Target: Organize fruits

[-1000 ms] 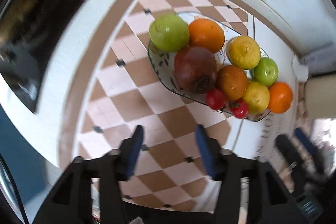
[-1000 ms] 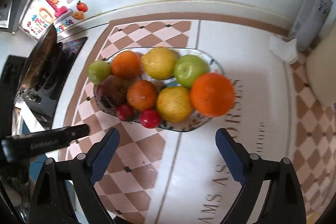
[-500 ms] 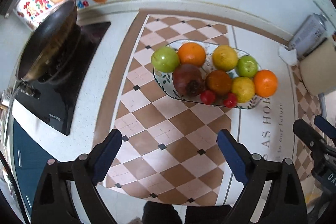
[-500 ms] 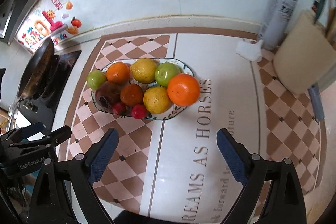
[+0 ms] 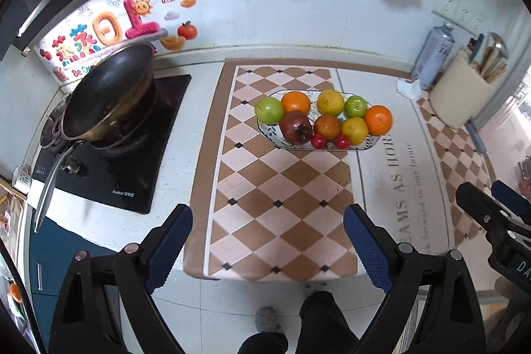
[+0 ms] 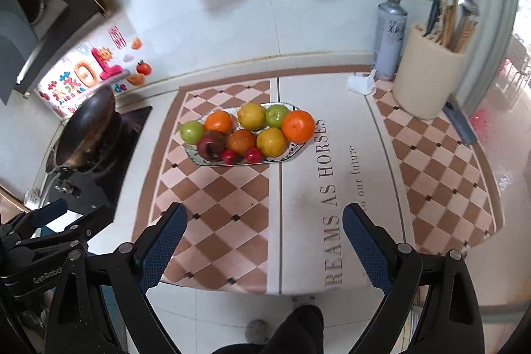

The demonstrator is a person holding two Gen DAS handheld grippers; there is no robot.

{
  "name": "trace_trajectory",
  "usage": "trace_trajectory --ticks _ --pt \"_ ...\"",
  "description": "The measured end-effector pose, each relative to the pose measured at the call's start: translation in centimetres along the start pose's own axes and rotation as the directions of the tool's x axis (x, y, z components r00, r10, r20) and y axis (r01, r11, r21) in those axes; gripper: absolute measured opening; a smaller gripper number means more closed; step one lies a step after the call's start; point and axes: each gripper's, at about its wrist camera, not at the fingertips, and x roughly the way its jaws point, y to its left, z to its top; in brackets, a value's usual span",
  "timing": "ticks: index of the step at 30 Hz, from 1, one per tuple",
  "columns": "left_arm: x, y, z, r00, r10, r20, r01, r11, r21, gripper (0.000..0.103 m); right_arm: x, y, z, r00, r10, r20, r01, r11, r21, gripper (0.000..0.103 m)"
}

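A patterned glass plate [image 5: 270,132] [image 6: 195,157] sits on the checked mat and carries several fruits: green apples [image 5: 269,110], oranges [image 5: 378,119] [image 6: 297,126], yellow citrus [image 5: 330,102], a dark pomegranate [image 5: 296,131] [image 6: 211,144] and small red tomatoes [image 5: 318,141] [image 6: 254,155]. My left gripper [image 5: 268,246] hangs open high above the counter's front edge, well short of the plate, nothing between its fingers. My right gripper [image 6: 265,241] is likewise open and empty, raised back over the front edge. Each gripper shows at the other view's side.
A black wok [image 5: 109,95] [image 6: 87,128] stands on the cooktop [image 5: 113,175] to the left. At the back right are a spray can [image 6: 391,37], a beige utensil holder [image 6: 428,72] and a crumpled tissue [image 6: 360,84]. A person's dark trouser leg [image 5: 318,320] shows below the counter edge.
Both grippers rose and drew back from the plate, so the fruits look smaller and farther. The left jaws widened from half apart to fully open. The fruits stayed in place.
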Motion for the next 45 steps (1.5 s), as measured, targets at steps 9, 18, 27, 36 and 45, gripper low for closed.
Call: trace_trajectory --ticks 9,18,27,36,45 --pt "-7.2 1.5 -3.4 0.996 -0.029 0.088 0.029 1.0 0.003 0.093 -9.1 2.4 -3.5 0.997 -0.012 0.083 0.014 1.0 -0.026 0.097" --pt "-15.2 1.0 -6.7 0.979 -0.034 0.199 0.035 0.999 -0.001 0.093 -17.5 2.5 -7.1 0.989 0.023 0.149 -0.017 0.999 -0.042 0.097" --pt "-19.5 0.0 -9.9 0.973 -0.025 0.23 0.026 1.0 -0.003 0.093 -23.7 1.6 -9.1 0.978 0.045 0.204 -0.038 0.999 -0.036 0.098" --pt "-20.5 -0.3 -11.0 0.971 -0.013 0.241 0.017 1.0 -0.017 0.093 -24.3 1.2 -10.1 0.981 0.067 0.184 -0.059 0.997 -0.045 0.098" --pt "-18.9 -0.3 -9.4 0.97 -0.005 0.241 0.012 1.0 -0.028 0.093 -21.6 1.2 -8.4 0.979 0.044 0.197 -0.036 0.998 -0.043 0.102"
